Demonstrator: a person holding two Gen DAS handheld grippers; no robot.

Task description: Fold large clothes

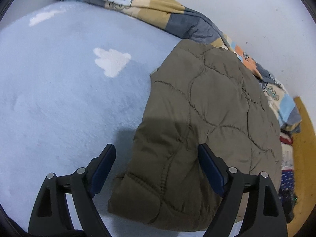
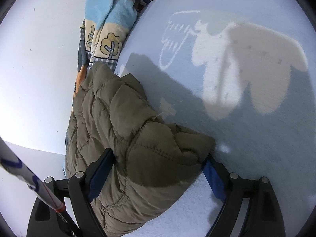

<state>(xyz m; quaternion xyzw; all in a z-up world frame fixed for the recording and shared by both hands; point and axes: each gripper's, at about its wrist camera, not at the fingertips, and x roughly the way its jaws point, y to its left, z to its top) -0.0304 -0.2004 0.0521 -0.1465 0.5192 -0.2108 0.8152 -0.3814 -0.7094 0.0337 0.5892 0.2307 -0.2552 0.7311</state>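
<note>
An olive quilted jacket (image 1: 207,108) lies folded into a thick bundle on the light blue bed sheet (image 1: 59,98). My left gripper (image 1: 156,154) hovers open over the jacket's near left corner. Its right finger is above the fabric and its left finger above bare sheet, with neither pad pressing. In the right wrist view the jacket (image 2: 122,118) bulges up between the wide-spread fingers of my right gripper (image 2: 158,162). The puffy edge covers the tip of the right finger. I see no pinch in the fabric, and the jacket rests on the sheet (image 2: 256,138) under its own weight.
A patterned quilt (image 1: 138,2) is bunched along the white wall (image 1: 256,9) behind the jacket. A yellow wooden board (image 1: 304,138) stands at the far right. A striped cord (image 2: 29,177) crosses the right gripper's left side. White cloud prints (image 1: 110,61) mark the sheet.
</note>
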